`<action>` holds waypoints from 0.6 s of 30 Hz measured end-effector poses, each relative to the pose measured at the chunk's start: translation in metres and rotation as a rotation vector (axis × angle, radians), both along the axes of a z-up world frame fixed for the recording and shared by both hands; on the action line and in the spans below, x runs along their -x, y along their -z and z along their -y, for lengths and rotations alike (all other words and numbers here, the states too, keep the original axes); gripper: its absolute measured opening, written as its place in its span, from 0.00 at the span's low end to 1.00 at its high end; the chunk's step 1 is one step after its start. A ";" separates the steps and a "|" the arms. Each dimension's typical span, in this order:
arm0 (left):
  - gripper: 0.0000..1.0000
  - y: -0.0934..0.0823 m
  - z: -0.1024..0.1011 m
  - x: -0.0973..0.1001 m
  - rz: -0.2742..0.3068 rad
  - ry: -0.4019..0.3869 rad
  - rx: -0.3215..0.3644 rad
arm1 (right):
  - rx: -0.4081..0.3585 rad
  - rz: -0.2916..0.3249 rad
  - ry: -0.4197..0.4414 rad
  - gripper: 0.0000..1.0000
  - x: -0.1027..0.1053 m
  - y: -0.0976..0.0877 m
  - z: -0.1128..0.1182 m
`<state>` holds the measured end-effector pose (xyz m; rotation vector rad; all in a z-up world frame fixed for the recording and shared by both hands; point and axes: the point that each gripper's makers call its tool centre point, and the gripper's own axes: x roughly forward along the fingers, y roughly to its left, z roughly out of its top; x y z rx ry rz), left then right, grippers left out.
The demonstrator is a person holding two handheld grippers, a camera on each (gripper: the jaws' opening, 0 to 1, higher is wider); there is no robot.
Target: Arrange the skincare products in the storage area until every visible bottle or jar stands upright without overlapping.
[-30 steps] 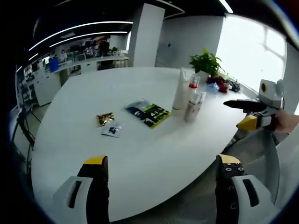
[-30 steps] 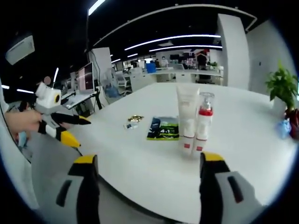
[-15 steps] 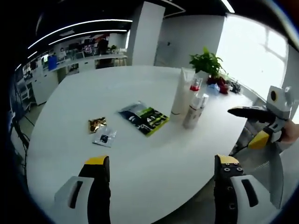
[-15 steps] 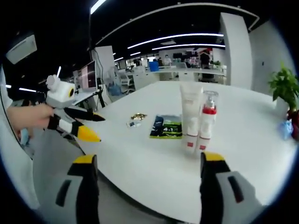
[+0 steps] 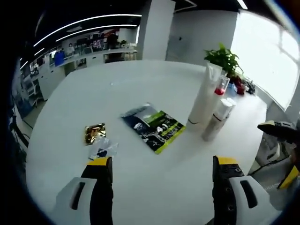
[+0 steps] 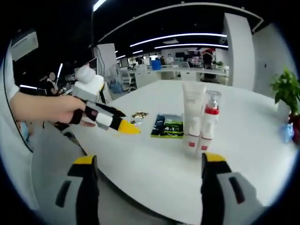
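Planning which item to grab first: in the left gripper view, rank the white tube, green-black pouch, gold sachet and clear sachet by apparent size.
1. white tube and green-black pouch: look alike, unranked.
2. gold sachet and clear sachet: look alike, unranked.

The print on the green-and-black packet [image 5: 153,127] beside the white tube [image 5: 204,101] is too blurred to read, the clear sachet [image 5: 103,149] near it shows contents too small to identify, and the right gripper [image 5: 283,140] beyond the tube is cut off by the picture's edge.
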<state>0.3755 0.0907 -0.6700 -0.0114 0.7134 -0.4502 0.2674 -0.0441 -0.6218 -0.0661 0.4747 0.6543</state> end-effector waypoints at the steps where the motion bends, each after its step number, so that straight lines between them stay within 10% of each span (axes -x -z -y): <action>1: 0.86 0.002 0.001 -0.006 -0.006 -0.006 -0.010 | -0.004 -0.002 0.003 0.92 0.000 0.000 0.000; 18: 0.84 0.032 0.023 -0.082 -0.082 -0.168 -0.008 | -0.033 -0.028 0.051 0.93 -0.005 0.001 0.007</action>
